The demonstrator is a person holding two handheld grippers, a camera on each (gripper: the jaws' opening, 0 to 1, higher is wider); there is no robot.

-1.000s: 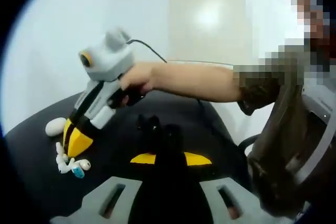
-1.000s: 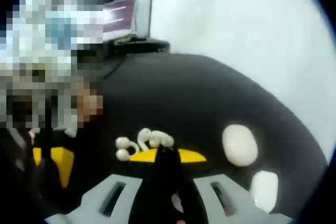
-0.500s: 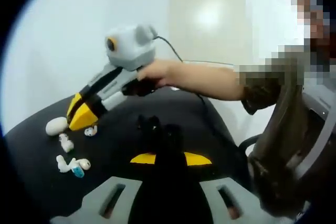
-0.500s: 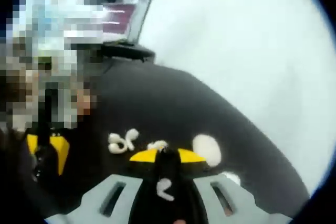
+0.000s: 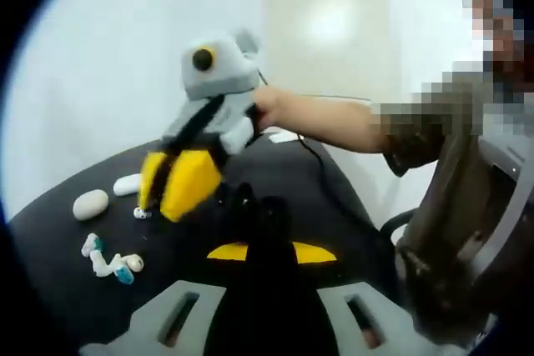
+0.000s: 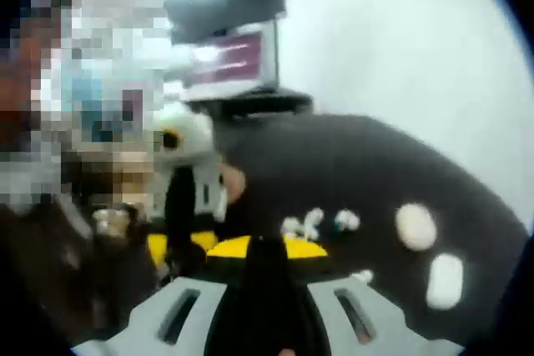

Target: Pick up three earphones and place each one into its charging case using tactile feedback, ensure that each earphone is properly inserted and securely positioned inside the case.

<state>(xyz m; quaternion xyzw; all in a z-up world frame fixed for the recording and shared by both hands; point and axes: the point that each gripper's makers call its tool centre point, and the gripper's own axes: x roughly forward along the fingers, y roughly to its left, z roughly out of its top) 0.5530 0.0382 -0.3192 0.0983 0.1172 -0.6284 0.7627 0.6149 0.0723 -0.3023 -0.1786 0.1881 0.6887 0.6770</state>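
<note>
On the black surface (image 5: 192,281), small white earphones (image 5: 108,260) lie clustered, stems pointing various ways, near two white oval cases (image 5: 90,203). Right tool (image 5: 175,185) hovers above; whether either tool is spread, I cannot tell.

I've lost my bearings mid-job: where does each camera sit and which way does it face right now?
Left gripper view: rides the left gripper, facing across the black table at the right gripper, a forearm and the earphones.
Right gripper view: rides the right gripper, facing back at the left gripper and a monitor.
Shared: table, earphones, two white cases.
</note>
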